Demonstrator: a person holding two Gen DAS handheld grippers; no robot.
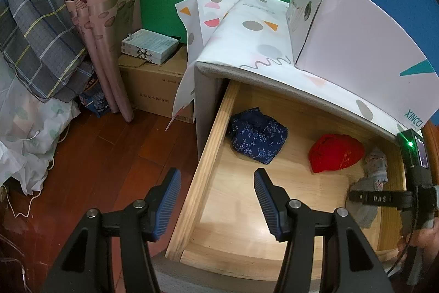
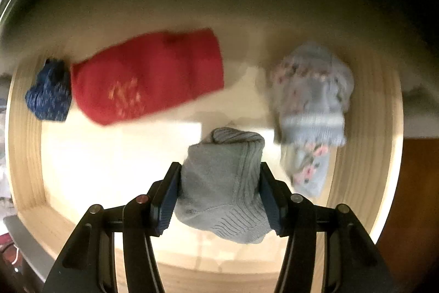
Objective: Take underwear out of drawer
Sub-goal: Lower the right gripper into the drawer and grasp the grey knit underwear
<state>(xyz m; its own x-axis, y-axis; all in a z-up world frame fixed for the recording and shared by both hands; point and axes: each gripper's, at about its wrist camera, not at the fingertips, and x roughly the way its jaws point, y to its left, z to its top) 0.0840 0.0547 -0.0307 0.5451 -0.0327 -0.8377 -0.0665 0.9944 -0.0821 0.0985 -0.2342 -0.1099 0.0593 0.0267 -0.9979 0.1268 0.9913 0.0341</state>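
Note:
The wooden drawer (image 1: 211, 155) stands pulled out. In it lie a dark blue floral piece of underwear (image 1: 258, 136) at the back left, a red piece (image 1: 334, 153) in the middle and a pale floral piece (image 1: 377, 166) at the right. My right gripper (image 2: 219, 191) points down into the drawer, its pads pressed on both sides of a folded grey piece of underwear (image 2: 222, 183). The red piece (image 2: 148, 78), blue piece (image 2: 49, 95) and pale piece (image 2: 312, 95) lie beyond it, blurred. My left gripper (image 1: 216, 199) hangs open over the drawer's left wall, nothing in it.
A white box (image 1: 356, 45) sits on the cabinet's patterned cloth (image 1: 247, 40). Left of the cabinet are a cardboard box (image 1: 153, 84) with small packs on it, a pink curtain (image 1: 101, 18), plaid bedding (image 1: 35, 32) and red wooden floor (image 1: 109, 155).

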